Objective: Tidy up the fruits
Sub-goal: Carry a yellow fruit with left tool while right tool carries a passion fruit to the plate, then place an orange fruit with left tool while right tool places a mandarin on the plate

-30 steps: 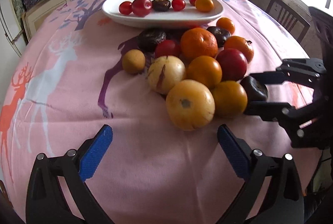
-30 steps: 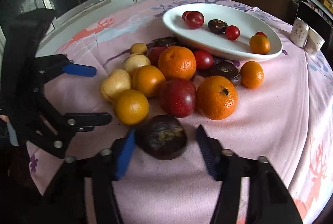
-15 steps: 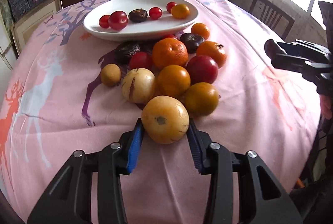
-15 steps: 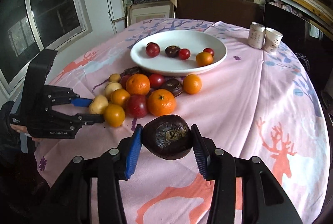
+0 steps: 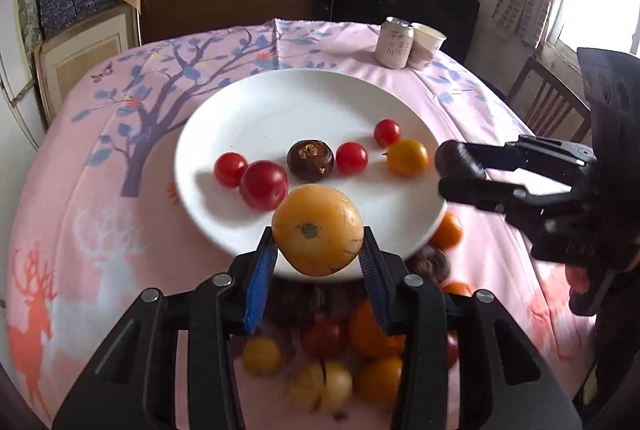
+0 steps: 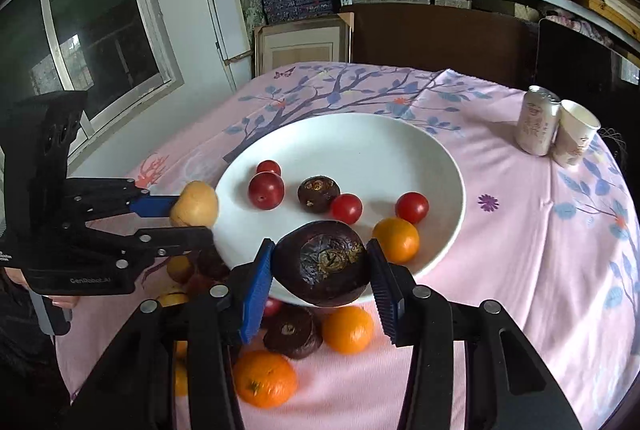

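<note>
My left gripper (image 5: 318, 280): matte black linkage arms with round silver screw heads, ribbed blue fingertip pads (image 5: 260, 280); my right gripper (image 6: 322, 294): the same build, and beside the white plate (image 6: 400, 150) the left unit's body bears faint "GenRobot.AI" lettering.

The left gripper (image 5: 318, 258) is raised off the table, its blue-padded fingers (image 5: 259, 280) clamped on either side of a yellow fruit (image 5: 318, 235). The right gripper (image 6: 320, 280) is likewise lifted and closed around a dark purple fruit (image 6: 322, 263), pads pressing both flanks. Both point forward at about the same height, the left to the left of the right, each visible at the edge of the other's wrist view
</note>
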Demonstrator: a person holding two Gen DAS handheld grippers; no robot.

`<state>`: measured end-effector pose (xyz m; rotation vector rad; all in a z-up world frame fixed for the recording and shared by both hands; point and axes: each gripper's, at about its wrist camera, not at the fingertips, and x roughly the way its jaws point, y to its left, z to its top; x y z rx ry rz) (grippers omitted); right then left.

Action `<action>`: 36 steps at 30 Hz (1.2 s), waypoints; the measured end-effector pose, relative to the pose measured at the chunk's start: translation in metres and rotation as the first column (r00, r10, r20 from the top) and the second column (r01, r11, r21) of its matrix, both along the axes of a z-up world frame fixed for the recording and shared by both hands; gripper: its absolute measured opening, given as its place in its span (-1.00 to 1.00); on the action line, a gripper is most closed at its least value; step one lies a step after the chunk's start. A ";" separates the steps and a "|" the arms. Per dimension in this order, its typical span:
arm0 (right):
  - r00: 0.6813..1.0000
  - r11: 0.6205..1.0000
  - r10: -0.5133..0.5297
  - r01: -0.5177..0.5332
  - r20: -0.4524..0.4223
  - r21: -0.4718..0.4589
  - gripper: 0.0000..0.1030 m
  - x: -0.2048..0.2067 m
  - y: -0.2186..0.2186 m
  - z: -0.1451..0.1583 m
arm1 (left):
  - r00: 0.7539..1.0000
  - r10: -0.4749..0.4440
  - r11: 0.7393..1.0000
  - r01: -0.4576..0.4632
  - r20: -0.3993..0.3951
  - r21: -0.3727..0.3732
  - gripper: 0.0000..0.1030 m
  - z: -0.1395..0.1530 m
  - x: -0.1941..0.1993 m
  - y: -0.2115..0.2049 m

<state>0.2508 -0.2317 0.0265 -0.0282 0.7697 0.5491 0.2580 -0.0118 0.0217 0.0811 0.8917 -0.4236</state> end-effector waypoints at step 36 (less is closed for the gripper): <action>0.990 0.983 -0.032 0.056 -0.136 0.173 -0.16 -0.095 -0.011 -0.060 | 0.994 -0.063 0.998 0.060 -0.093 -0.030 0.90 -0.059 -0.129 -0.017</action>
